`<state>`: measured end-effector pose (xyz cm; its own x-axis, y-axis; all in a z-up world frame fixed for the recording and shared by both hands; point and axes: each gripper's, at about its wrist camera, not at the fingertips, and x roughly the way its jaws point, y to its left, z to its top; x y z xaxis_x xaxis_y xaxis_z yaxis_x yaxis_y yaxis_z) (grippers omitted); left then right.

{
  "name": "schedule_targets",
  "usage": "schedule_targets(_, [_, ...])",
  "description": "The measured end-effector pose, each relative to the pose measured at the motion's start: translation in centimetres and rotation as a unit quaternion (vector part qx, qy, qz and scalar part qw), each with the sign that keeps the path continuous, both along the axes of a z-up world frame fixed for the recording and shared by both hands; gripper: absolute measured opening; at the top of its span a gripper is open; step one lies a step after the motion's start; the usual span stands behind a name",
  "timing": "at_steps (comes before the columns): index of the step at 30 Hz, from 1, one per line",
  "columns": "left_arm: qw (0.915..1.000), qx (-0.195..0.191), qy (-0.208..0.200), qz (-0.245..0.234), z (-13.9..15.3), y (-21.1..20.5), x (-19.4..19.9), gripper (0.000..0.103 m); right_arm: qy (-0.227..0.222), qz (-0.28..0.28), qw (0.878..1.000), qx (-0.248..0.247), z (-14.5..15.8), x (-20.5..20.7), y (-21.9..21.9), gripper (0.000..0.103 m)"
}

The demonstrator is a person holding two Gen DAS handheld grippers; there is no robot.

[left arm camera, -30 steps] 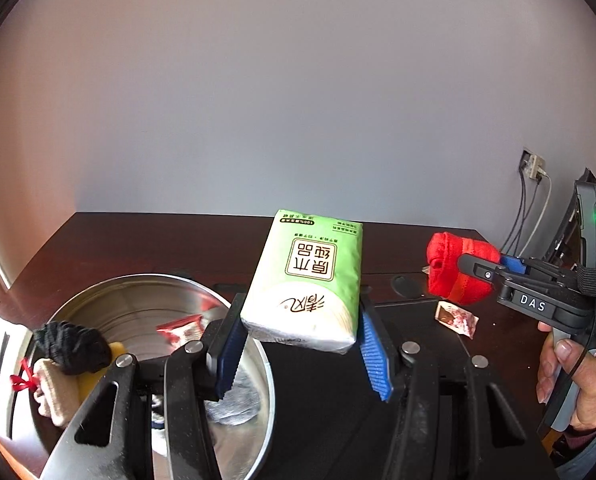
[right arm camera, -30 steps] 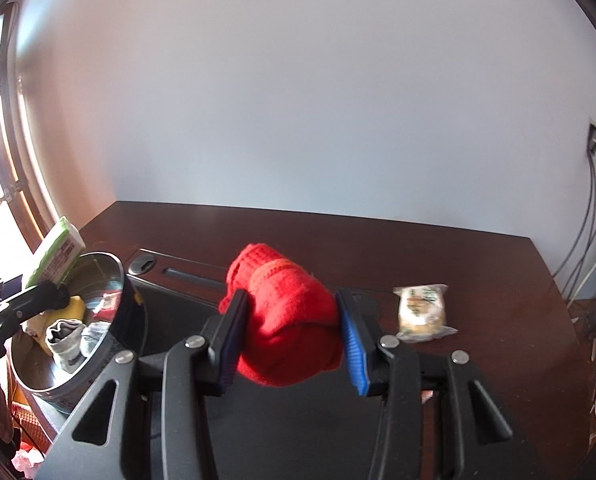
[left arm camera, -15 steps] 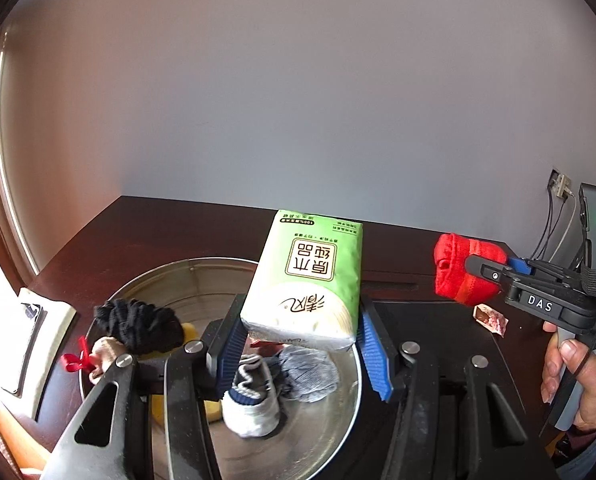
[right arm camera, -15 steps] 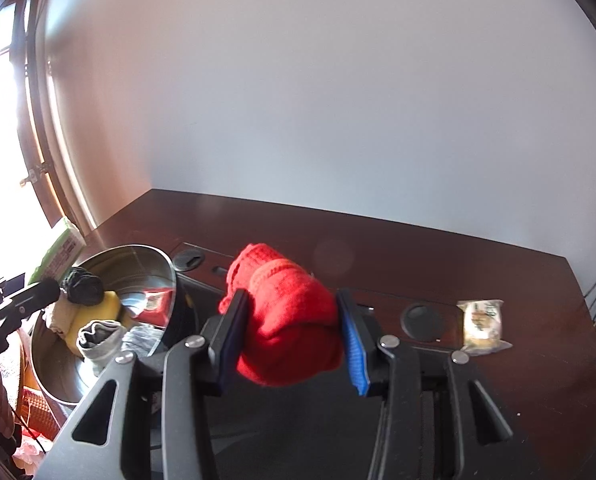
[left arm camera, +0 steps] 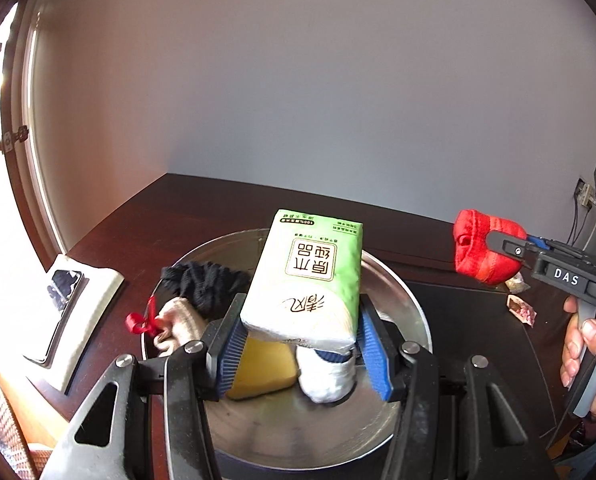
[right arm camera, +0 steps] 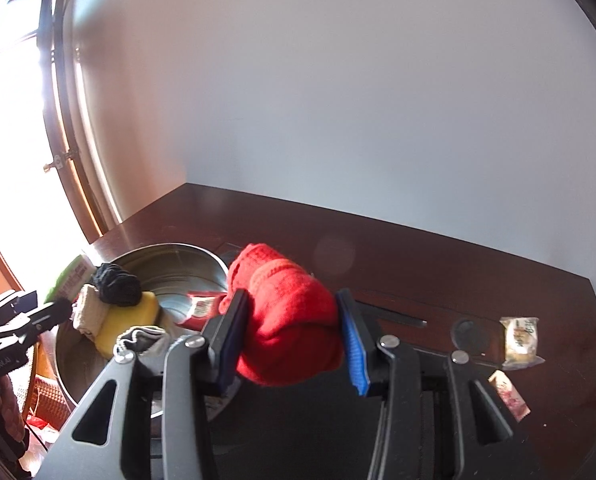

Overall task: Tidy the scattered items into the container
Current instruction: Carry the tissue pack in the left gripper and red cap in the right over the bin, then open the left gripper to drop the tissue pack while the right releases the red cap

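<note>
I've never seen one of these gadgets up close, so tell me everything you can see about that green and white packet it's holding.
The green and white soft tissue packet is a plastic-wrapped rectangular pack: green at the far end, white at the near end, with a boxed label of Chinese characters. The left gripper clamps its white end between two blue ribbed pads. It is held tilted, above the round steel bowl, over the yellow sponge and white sock; whether it touches them is unclear.

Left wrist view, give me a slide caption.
Left gripper holds a green tissue pack over the metal bowl.
</note>
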<state>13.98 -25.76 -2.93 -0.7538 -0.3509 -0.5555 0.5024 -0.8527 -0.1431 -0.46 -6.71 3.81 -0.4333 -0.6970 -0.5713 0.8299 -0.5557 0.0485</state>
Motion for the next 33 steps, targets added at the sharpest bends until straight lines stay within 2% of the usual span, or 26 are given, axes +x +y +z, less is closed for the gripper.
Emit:
schedule_targets(14, [0.9991, 0.009, -0.014, 0.038, -1.6, -2.4, 2.9, 0.055, 0.001, 0.064, 0.998, 0.018, -1.2, 4.5, -5.6, 0.044])
schedule_targets(30, [0.9975, 0.028, -0.049, 0.042, -4.7, -3.9, 2.6, 0.055, -0.014, 0.093, 0.994, 0.058, -4.7, 5.6, -11.2, 0.045])
schedule_targets(33, [0.9972, 0.032, -0.049, 0.046, -4.8, -4.0, 2.5, 0.056, -0.018, 0.092, 0.994, 0.064, -5.5, 5.4, -11.8, 0.048])
